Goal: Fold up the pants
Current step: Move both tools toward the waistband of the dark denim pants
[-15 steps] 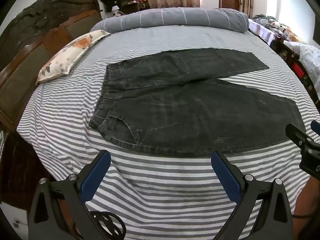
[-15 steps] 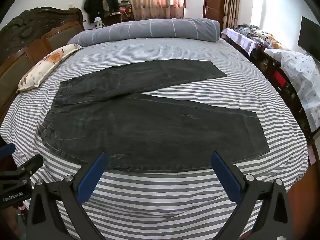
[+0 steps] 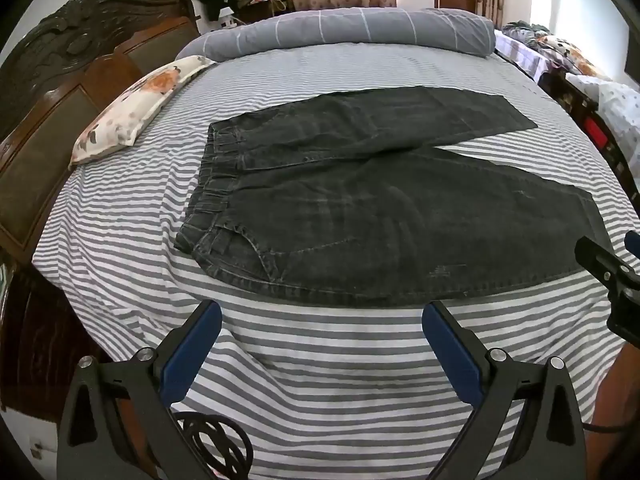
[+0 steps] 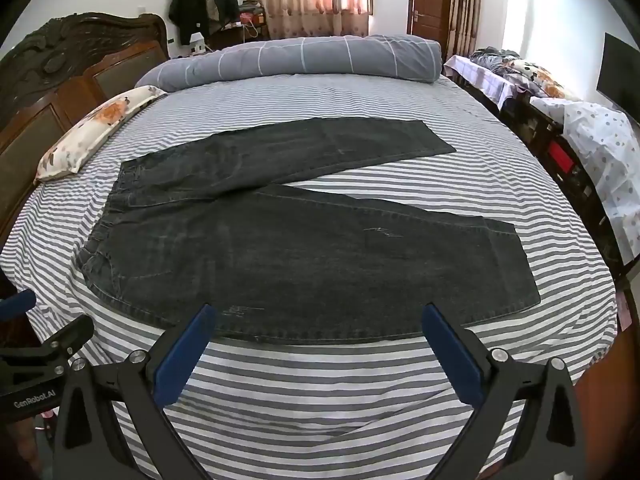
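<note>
Little change is noted against the frames of half a second ago. In the left wrist view the pants (image 3: 380,216) sit at nearly the same place; in the right wrist view the near hem is now found slightly lower, just at the blue pads, so a small advance of the right claw (image 4: 320,350) toward the cloth is judged. No contact is made by either claw.

Pants: dark denim, laid flat on the striped bed (image 3: 320,360), waistband toward the headboard (image 3: 80,92), legs spread apart in a narrow V toward the foot side. Not folded at all; the task is judged to be at its very start.

Left claw (image 3: 322,346): fingers wide apart, nothing between them, held over bare sheet just short of the near edge of the pants, by the waist and hip end.

Right claw: fingers wide apart, empty, tips overlapping the near hem in the picture; whether cloth is touched cannot be told, though no pinch is seen. It is also glimpsed at the right edge of the left view.

Meaning for the task: an approach is taken to be under way, likely for a grasp along the near leg so that it is laid over the far one.

Writing: "GenRobot.AI" is read in white on the black body of the left claw as seen in the right wrist view. No label on the pants can be read.

Also noted: floral pillow (image 3: 136,112), rolled grey quilt (image 3: 348,30).
</note>
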Available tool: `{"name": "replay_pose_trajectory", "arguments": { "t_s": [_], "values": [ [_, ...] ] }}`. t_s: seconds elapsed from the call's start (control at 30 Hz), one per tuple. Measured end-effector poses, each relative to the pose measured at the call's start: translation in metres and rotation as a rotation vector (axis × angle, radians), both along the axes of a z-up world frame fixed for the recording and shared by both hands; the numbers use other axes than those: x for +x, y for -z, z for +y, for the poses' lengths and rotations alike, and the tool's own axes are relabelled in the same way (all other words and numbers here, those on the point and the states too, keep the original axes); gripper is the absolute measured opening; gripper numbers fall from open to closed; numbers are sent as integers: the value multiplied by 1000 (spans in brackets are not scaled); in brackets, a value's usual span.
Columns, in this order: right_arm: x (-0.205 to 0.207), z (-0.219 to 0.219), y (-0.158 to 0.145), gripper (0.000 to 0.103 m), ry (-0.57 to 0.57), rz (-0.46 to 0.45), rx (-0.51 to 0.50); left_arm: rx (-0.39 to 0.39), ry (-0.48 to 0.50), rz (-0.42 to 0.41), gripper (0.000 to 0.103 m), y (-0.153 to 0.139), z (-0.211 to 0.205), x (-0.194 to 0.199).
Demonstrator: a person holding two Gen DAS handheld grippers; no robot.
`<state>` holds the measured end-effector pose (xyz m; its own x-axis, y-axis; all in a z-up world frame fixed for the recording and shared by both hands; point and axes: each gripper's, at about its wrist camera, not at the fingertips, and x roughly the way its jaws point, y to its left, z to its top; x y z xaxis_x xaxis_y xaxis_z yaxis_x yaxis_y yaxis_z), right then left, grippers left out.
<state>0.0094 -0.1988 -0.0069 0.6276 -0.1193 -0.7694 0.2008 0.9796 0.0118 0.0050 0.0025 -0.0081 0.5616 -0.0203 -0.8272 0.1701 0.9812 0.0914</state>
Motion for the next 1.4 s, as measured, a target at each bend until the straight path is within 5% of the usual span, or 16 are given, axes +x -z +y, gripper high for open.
{"name": "replay_pose_trajectory", "arguments": {
  "t_s": [0.9, 1.4],
  "values": [
    [1, 7, 2, 102, -2, 5, -14, -16, 5, -1, 100, -1, -1, -2],
    [-9, 25, -23, 102, 4, -13, -62, -62, 23, -36, 100, -14, 13, -8]
  ]
}}
